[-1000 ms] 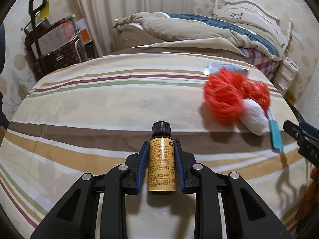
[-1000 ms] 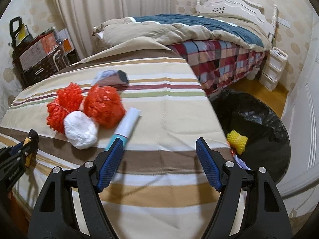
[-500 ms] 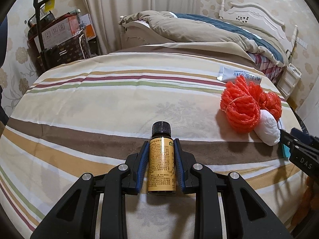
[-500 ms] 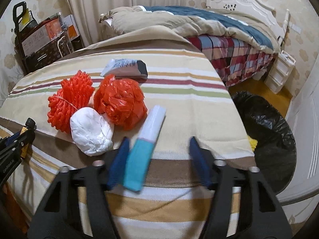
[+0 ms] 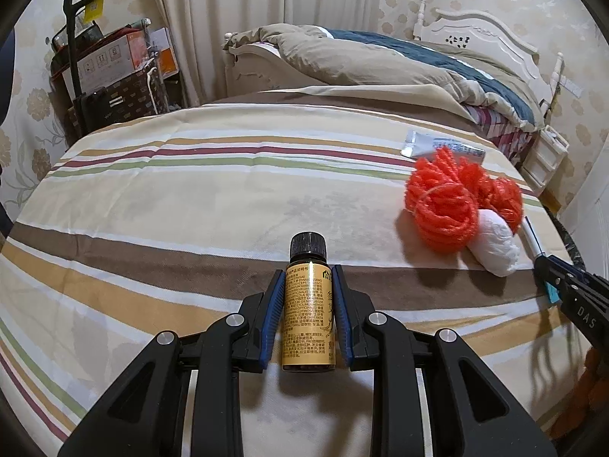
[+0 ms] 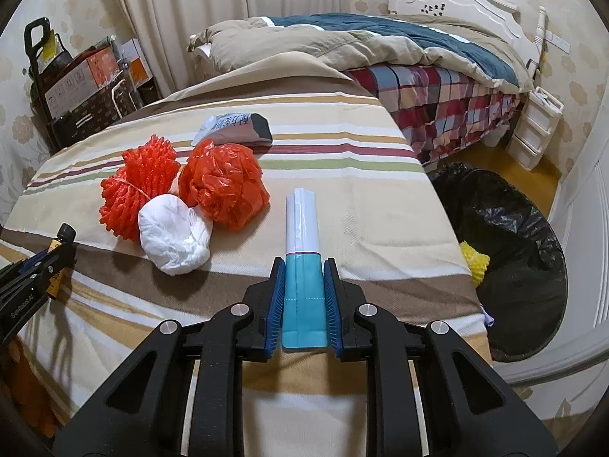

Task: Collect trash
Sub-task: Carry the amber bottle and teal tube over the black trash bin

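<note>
My left gripper [image 5: 308, 270] is shut on a small brown bottle [image 5: 308, 316] with a yellow label and black cap, held just over the striped bedspread [image 5: 190, 198]. My right gripper [image 6: 304, 262] is closing, and its blue pads press on the teal end of a teal-and-white tube [image 6: 302, 224] lying on the spread. To the tube's left sit an orange mesh net [image 6: 137, 186], an orange plastic bag [image 6: 224, 186] and a white crumpled wad [image 6: 173, 234]. A grey-white packet [image 6: 236, 127] lies behind them. The left gripper [image 6: 57, 251] shows at the right wrist view's left edge.
A bin with a black liner [image 6: 525, 266] stands on the floor right of the bed, with a yellow net [image 6: 474, 261] inside. A second bed with a tan quilt [image 6: 342, 42] lies behind. Boxes and a trolley [image 5: 95, 76] stand at the back left; white drawers [image 6: 533, 125] at the right.
The right gripper moved left over the teal-and-white tube and its jaws closed from wide open onto the tube's teal end. The left gripper kept still with the bottle.
</note>
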The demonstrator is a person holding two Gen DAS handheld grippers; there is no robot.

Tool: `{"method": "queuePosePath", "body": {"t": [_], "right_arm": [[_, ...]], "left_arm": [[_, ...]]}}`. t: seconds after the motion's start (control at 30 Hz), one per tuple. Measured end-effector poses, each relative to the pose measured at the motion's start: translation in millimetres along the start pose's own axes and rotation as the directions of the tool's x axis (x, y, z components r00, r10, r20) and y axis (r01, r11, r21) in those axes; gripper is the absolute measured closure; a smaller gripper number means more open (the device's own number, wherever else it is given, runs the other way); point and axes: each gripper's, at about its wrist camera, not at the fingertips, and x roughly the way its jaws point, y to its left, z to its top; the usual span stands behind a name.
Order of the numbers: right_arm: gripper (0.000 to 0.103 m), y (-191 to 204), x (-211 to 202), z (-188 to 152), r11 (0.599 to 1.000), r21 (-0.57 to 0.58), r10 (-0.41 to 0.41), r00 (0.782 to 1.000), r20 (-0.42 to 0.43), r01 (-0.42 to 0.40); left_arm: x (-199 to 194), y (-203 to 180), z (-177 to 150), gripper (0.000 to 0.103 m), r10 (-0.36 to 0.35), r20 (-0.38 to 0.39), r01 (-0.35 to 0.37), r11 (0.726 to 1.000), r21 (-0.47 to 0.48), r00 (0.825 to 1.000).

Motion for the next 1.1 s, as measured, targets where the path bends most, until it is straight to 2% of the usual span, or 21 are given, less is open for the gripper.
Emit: {"method": "queuePosePath", "body": {"t": [0.27,0.5,0.87,1.1], "right_arm": [[0.083,-20.6,-18.9,-5.0,0.999,0.037,-0.01,0.999,0.038,0.009],[0.083,-57.5,-41.2,-6.6,0.994,0.097,-0.056,0.995,0.088,0.047],[0.083,-131.3,-53.6,-7.8,0.972,0.196,-0.153,0.981,0.117,0.128],[0.083,-174.0,-45.2,-4.7,0.957,0.244,-0.187,0.976,0.109,0.156]], "left_arm": [[-17.0,-27.3,-0.8,0.076,-0.056,0.038,0.055,0.998,0.03,0.998],[-31.5,-71.6,5.1,0.076,-0.133,0.079,0.126,0.988,0.09,0.988],[-28.9,-175.2,13.8,0.076,-0.263,0.059,0.241,0.938,0.248,0.963],[-15.2,-236.5,20.6,0.076,-0.293,0.033,0.269,0.91,0.316,0.955]]}}
